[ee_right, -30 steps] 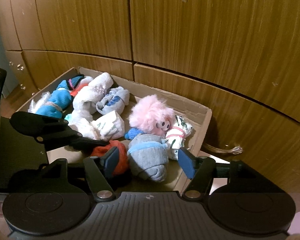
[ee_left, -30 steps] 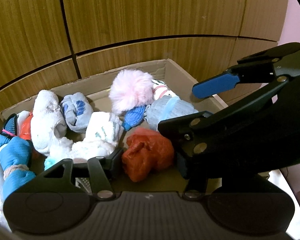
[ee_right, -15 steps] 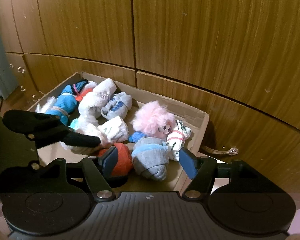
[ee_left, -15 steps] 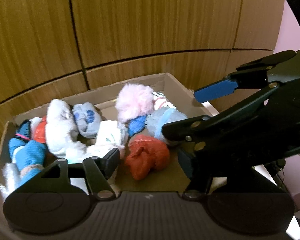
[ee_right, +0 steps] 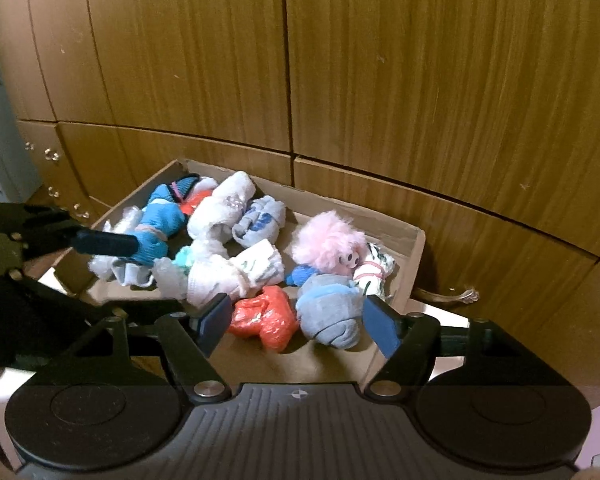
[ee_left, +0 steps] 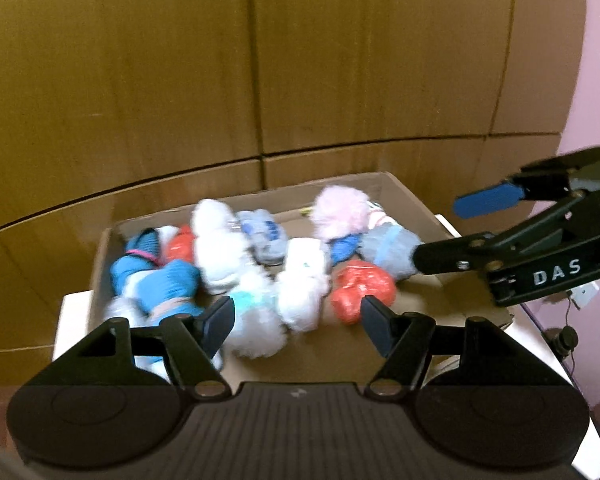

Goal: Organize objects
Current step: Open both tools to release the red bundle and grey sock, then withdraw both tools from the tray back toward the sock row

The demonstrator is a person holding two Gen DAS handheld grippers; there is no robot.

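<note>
A cardboard box holds several rolled socks and soft things: a pink fluffy toy, a red bundle, a grey-blue sock roll, white rolls and blue socks. My left gripper is open and empty above the box's near side. My right gripper is open and empty, over the red bundle and the grey-blue roll. Each gripper shows in the other's view, the right and the left.
Brown wooden cupboard doors and drawers stand right behind the box. Metal handles show at the right of the box. The box rests on a white surface. A pink wall is at the far right.
Both grippers have pulled back and up from the box, so the whole box now shows. The left view is blurred by motion. Both stay open and empty.
</note>
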